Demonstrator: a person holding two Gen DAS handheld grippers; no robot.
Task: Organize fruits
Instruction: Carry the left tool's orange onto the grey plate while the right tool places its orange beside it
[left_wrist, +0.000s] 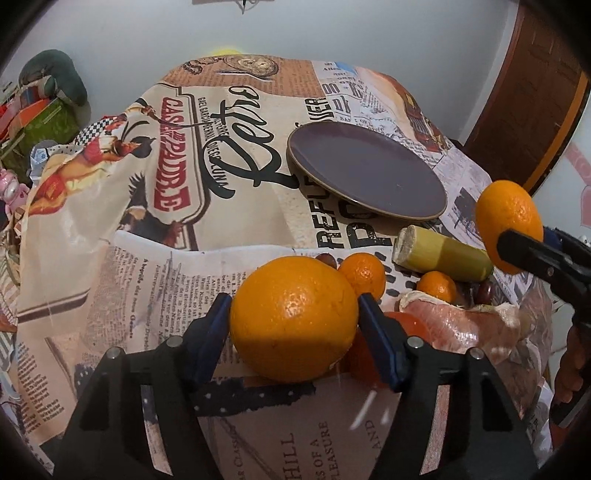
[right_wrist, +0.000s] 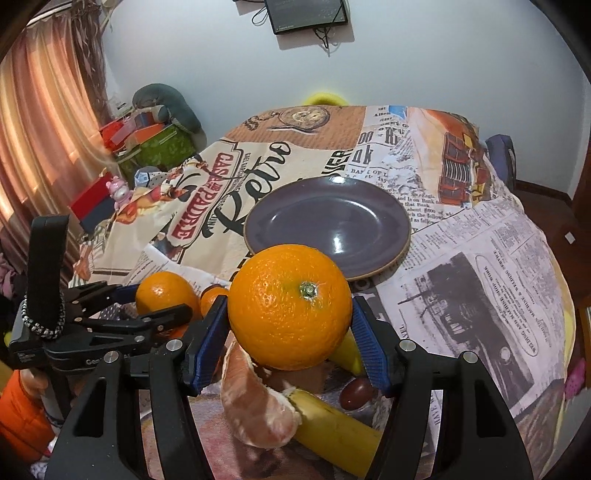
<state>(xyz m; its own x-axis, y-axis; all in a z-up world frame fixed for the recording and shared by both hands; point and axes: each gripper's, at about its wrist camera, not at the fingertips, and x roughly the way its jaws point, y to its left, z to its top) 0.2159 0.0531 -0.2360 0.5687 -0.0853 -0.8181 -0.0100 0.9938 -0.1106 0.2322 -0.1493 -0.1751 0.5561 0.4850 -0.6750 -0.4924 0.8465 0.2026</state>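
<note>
L gripper (left_wrist: 294, 320) clamped 1 big orange (left_wrist: 293, 319) btwn both pads, resting on cloth; R gripper (right_wrist: 290, 334) gripped another orange (right_wrist: 290, 306) (stem up) above banana (right_wrist: 332, 432), near plate (right_wrist: 258, 236).

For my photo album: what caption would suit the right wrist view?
Tongs grip an orange above fruit pieces, heading for an empty purple plate.

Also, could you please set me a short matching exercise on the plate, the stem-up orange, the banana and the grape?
Things:
1. plate
2. stem-up orange
3. banana
4. grape

Colour or state:
A. yellow
B. dark red
C. purple
D. held in the right gripper

Pairs: 1-C, 2-D, 3-A, 4-B.
</note>
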